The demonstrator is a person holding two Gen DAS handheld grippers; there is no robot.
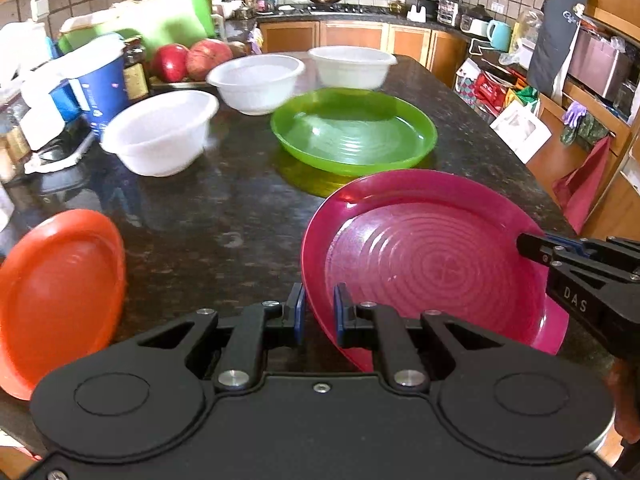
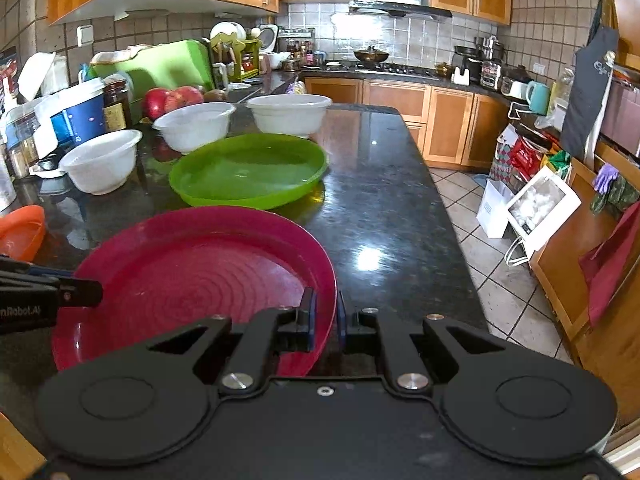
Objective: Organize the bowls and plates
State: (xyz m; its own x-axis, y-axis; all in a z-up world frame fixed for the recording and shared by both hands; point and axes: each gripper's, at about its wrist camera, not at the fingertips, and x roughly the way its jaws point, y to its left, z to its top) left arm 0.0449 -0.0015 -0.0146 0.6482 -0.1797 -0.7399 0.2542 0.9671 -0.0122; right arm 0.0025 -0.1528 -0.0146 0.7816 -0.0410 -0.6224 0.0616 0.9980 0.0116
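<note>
The left gripper [image 1: 320, 312] is clamped narrow on the near-left rim of the pink plate [image 1: 432, 264], one blue pad inside the rim and one outside. The right gripper [image 2: 327, 318] pinches the same plate on its opposite, right-hand rim, so the plate hangs between the two claws. It sits tilted in the left wrist view, and it looks raised off the black granite counter [image 2: 380, 200], though the pictures do not settle that fully.

Just ahead of both claws, beyond the pink plate's far edge, the green plate [image 1: 352, 130] lies flat on the counter. To the left of the left claw the orange plate [image 1: 60, 292] lies apart, alone near the counter edge. Farther out, past the green plate, three white bowls stand singly: one [image 1: 160, 136] ahead-left, one [image 1: 256, 80] farther on, and one [image 1: 350, 66] farthest, none nested. Beyond them are pomegranates [image 1: 188, 60] and a blue tub [image 1: 102, 88].

Judging by this, the task is near its start: no plate is stacked and no bowl nested. The pink plate probably goes onto the green one; the orange plate and all the bowls remain.
</note>
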